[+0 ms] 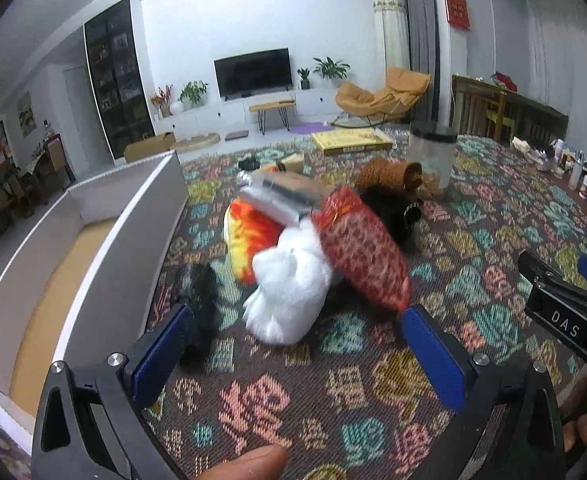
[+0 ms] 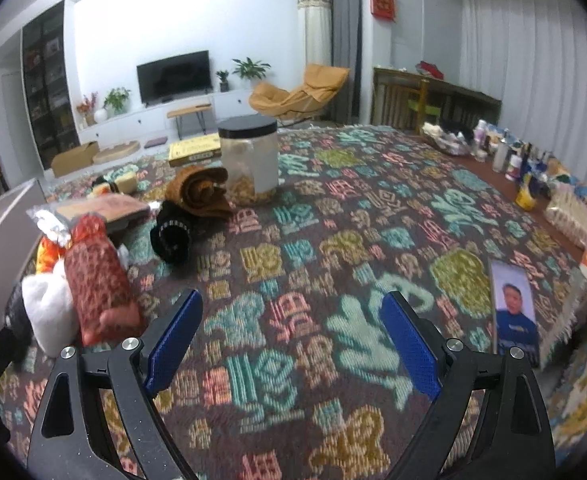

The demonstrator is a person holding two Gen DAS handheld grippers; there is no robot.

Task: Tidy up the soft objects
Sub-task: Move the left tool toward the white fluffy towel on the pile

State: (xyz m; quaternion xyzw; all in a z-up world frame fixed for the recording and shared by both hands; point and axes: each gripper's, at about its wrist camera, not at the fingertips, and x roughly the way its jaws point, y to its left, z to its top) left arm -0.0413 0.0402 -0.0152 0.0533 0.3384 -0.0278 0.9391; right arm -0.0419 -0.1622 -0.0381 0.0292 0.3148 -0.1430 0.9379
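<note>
Through your left wrist camera, the white plush toy (image 1: 289, 292) lies on the patterned blanket (image 1: 373, 380) just ahead of your left gripper (image 1: 297, 326), its long axis running from near-left up toward far-right; the red mesh bag (image 1: 363, 248) leans across its right side, long axis slanting from a knotted far end down to a near-right tip that sits just beside your right blue finger; an orange and yellow plush (image 1: 249, 236) is half hidden behind the white one, and a silver packet (image 1: 281, 196) rests on top of the pile, blurred; a black soft thing (image 1: 199, 296) beside your left finger is too smeared to identify; the open white box (image 1: 93, 240) stands to the left, its near end cut off by the frame; your left gripper is spread wide and holds nothing; the right gripper (image 1: 565, 300) pokes in at the right edge, mostly cropped.

Through your right wrist camera, the same pile sits at far left, with the red mesh bag (image 2: 97, 280) pointing its tied end away from you and the white plush toy (image 2: 47, 308) partly behind it; a rolled brown cloth (image 2: 203, 190) and a rolled black sock (image 2: 173, 232) lie further back, open ends toward you, by a black-lidded jar (image 2: 249, 160); your right gripper (image 2: 293, 330) is spread wide over bare blanket (image 2: 333, 240), gripping nothing; a phone (image 2: 513, 312) lies right of it.
</note>
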